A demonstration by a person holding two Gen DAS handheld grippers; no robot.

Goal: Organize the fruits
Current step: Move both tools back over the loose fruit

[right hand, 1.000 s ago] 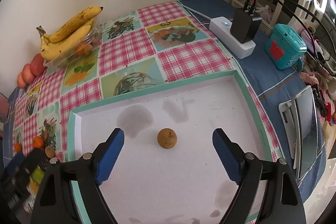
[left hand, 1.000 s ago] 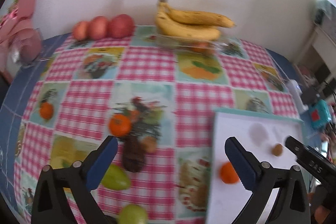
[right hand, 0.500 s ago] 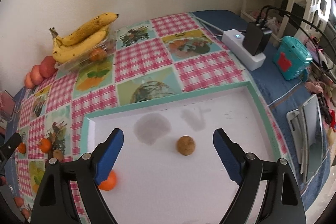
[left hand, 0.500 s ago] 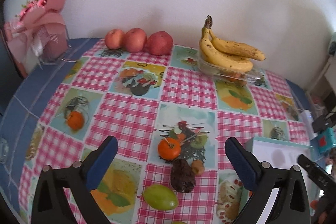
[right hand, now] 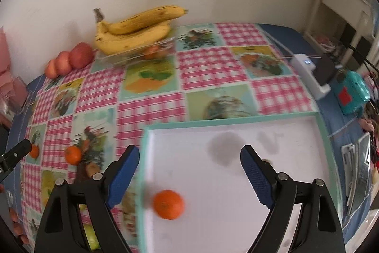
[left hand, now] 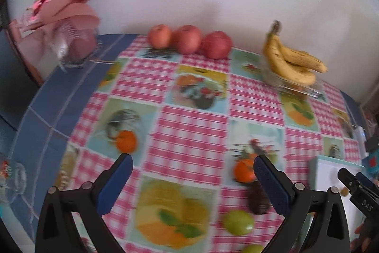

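1. Left gripper (left hand: 193, 168): jaws spread wide with nothing between the pads, hanging above the checked tablecloth (left hand: 194, 134), left of the white tray (right hand: 236, 181).
2. Loose fruit left of the tray, on the cloth: one orange (left hand: 126, 141) farthest from it; a second orange (left hand: 244, 171) nearer, with a dark oblong fruit (left hand: 258, 202) just below it and two green fruits (left hand: 238, 222) beside that.
3. Three red apples (left hand: 189, 39) in a row by the wall, far behind and left of the tray.
4. Clear plastic container (right hand: 137, 55), behind the tray: it carries a banana bunch (right hand: 135, 32) on top and holds orange fruit inside, blurred.
5. White tray, teal-rimmed: it holds one orange (right hand: 168, 204) near its left rim and a small brown fruit (right hand: 266, 161) mostly hidden by a finger.
6. Right gripper (right hand: 189, 168): jaws wide apart and empty, over the tray's left part.
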